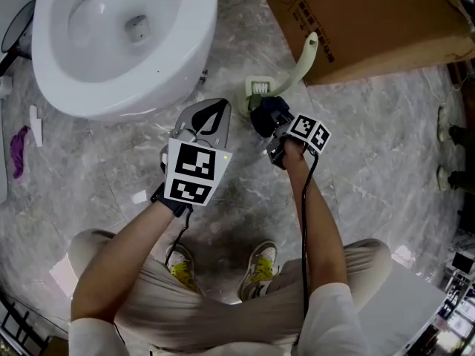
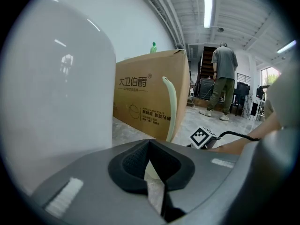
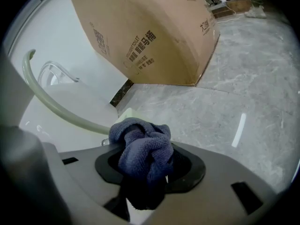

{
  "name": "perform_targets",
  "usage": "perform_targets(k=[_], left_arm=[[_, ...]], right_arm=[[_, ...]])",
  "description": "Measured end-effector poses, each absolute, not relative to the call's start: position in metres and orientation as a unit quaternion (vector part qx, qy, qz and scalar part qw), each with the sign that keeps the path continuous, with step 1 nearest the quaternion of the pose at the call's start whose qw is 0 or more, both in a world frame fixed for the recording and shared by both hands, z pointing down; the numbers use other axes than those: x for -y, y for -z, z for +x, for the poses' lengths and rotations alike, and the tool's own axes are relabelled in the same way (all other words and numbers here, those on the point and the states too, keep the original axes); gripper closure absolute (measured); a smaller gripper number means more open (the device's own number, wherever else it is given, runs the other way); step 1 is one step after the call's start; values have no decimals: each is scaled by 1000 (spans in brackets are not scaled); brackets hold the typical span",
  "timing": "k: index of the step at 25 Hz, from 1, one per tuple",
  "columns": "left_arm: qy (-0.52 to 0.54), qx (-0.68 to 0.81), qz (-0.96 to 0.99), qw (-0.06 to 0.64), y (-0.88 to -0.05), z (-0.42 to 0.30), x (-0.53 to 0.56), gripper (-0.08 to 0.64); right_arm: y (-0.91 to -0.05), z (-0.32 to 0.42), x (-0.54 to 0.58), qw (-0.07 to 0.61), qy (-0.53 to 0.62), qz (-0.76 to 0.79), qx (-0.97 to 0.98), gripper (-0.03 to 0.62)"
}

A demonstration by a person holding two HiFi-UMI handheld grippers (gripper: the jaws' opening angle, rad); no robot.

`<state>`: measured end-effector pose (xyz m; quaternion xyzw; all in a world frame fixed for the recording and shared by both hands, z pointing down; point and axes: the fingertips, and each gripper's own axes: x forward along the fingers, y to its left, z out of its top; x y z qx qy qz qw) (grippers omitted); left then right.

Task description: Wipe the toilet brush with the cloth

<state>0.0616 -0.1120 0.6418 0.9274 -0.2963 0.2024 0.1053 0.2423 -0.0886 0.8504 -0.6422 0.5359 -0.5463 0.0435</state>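
Head view, nearest first: anything in the left gripper [image 1: 217,108]?

Nothing. Pinched shut at the tips, empty, hovering on the near left, just short of the toilet bowl [image 1: 111,50]. Borne out by the left gripper view: dark pads [image 2: 129,163] meeting at the top, only a pale sliver showing through lower down.

And the right gripper [image 1: 269,122]?

Clamped on the cloth [image 3: 143,156], a dark blue wad bulging out past the jaws. Level with the left one, just to its right.

Whereabouts of the toilet brush [image 1: 261,87]?

Just beyond the cloth, on the marble floor [image 1: 371,162]. Pale green, blocky head end low, curved handle rising away to the far right toward the cardboard box [image 1: 371,21]. Touching the box or not: impossible to tell.

Step in hand?

Probably the approach. Cloth held right up at the head end; contact or a small gap, hard to judge from above. No sign of a wiping stroke under way.

Next move?

Likely calls for pressing the cloth onto the handle and drawing it along the curve. Worth steadying first: opening the idle left gripper and closing it on the handle, otherwise a real risk of tipping the brush over.
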Motion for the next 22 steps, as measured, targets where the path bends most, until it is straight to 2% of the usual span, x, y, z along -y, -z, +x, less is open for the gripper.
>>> perform_targets(k=[6,9,13,15,17,22], left_arm=[[-198,290,931,99,-639,70,112,558],[-191,287,933,101,-634,77,112,558],[-175,276,941,87,-622,87,110,558],[-173,272,943,79,-620,87,111,558],[-172,267,945,78,-619,88,110,558],[-154,258,949,98,-611,94,112,558]], right_arm=[[-825,257,84,-20,493,-676,-547,411],[-807,253,84,-85,464,-674,-569,411],[-771,252,79,-212,395,-649,-614,410],[-747,248,74,-247,372,-634,-632,410],[-721,242,63,-232,386,-627,-636,410],[-643,224,56,-120,427,-637,-630,408]])
